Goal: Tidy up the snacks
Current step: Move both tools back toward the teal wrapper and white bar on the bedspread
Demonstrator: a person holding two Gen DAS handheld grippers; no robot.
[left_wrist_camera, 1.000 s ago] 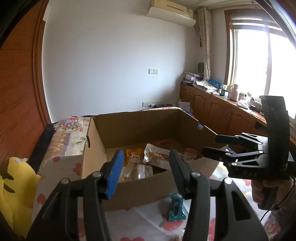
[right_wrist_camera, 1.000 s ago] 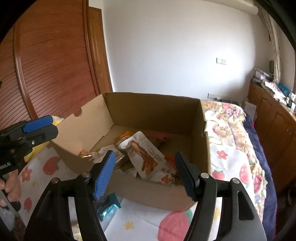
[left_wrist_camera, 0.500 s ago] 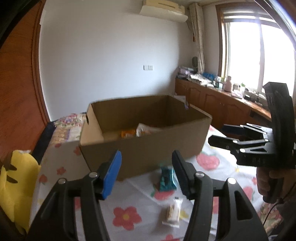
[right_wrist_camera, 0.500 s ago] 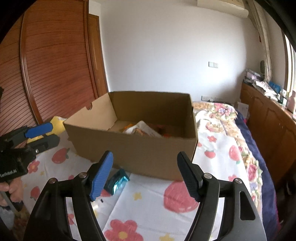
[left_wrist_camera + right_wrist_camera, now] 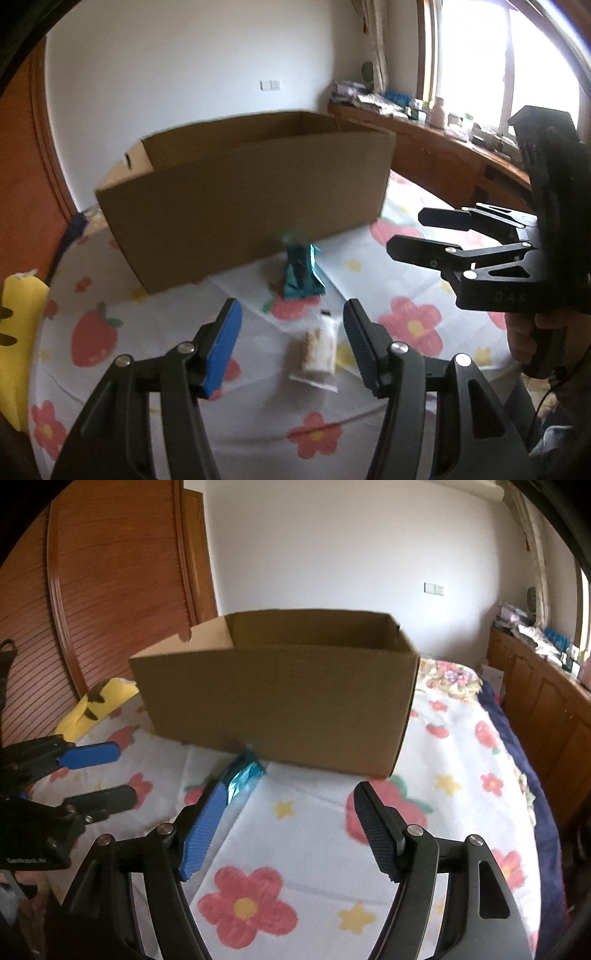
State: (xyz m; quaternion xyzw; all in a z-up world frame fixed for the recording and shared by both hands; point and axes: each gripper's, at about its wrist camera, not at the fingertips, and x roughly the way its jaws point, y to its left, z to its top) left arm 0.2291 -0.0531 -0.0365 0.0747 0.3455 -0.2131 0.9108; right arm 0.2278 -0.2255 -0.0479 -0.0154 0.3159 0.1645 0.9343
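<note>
A brown cardboard box (image 5: 251, 199) stands on the flowered cloth; it also shows in the right wrist view (image 5: 280, 694). Its inside is hidden from this low angle. A teal foil snack packet (image 5: 301, 271) lies in front of the box, also in the right wrist view (image 5: 242, 775). A small clear packet of pale snack pieces (image 5: 319, 349) lies nearer to me. My left gripper (image 5: 291, 345) is open and empty, low over the clear packet. My right gripper (image 5: 290, 829) is open and empty above the cloth, right of the teal packet.
The flowered cloth (image 5: 461, 775) covers a bed or table. A yellow cushion (image 5: 16, 332) lies at the left edge. A wooden slatted door (image 5: 96, 602) is at the left, wooden cabinets (image 5: 443, 162) with clutter under the window at the right.
Both grippers have pulled back and down from above the box. The box contents have gone out of sight, and the packets on the cloth have come into view.
</note>
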